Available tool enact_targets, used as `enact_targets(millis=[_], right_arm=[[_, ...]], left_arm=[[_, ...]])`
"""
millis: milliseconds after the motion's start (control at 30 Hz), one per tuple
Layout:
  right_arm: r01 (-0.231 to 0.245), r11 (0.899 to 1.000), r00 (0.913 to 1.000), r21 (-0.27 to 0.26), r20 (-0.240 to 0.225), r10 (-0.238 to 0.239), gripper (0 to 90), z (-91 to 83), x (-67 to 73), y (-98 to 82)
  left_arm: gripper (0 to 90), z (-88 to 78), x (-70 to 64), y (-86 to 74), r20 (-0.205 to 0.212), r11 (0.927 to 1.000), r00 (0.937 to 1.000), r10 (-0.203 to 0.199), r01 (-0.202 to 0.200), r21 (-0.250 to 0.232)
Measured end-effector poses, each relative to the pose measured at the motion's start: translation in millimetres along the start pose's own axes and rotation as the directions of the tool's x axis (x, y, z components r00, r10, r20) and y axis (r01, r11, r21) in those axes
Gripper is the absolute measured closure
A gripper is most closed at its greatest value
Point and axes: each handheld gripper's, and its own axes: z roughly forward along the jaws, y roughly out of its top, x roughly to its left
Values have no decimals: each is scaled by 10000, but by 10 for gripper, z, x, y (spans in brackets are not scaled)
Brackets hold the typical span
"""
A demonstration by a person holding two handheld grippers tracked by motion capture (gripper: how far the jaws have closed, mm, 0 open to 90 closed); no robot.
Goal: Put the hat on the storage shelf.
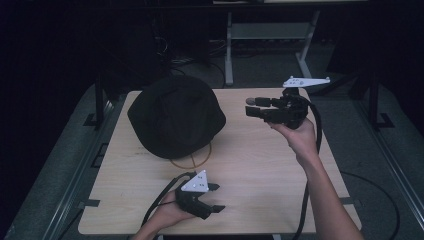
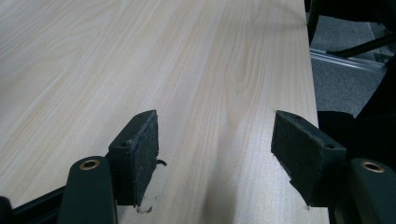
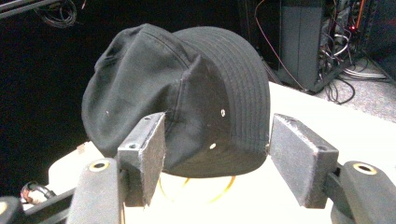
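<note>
A black cloth hat [image 1: 175, 117] sits on the left half of the wooden table [image 1: 260, 165], over a thin yellow ring [image 1: 192, 162] that pokes out from under its near edge. My right gripper [image 1: 250, 107], held above the table's far right, points left at the hat with a gap between them. In the right gripper view, the hat [image 3: 187, 93] and ring [image 3: 219, 191] lie ahead of my right gripper [image 3: 217, 135], whose open jaws hold nothing. My left gripper [image 1: 219, 197] rests near the front edge, pointing right. It is open over bare wood [image 2: 215, 126].
A white metal stand [image 1: 230, 50] rises behind the table's far edge. Dark equipment and cables [image 3: 327, 46] lie on the floor beyond the hat. The table's right edge [image 2: 310, 93] runs close to the left gripper's far pad [image 2: 303, 144].
</note>
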Motion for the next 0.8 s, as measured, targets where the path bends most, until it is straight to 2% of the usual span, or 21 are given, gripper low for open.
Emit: enact_targets(millis=[300,800], right_arm=[[-304,9995,9993,22,225,304,334,-150,-100,-190],[-651,9979,9966,51,517,648,308,-335,-185,-434]], left_arm=[[306,-4,5,-2,-37,10000,10000,-81,81,20],[299,-4,13,-2,-71,9999,10000,-39,40,96]])
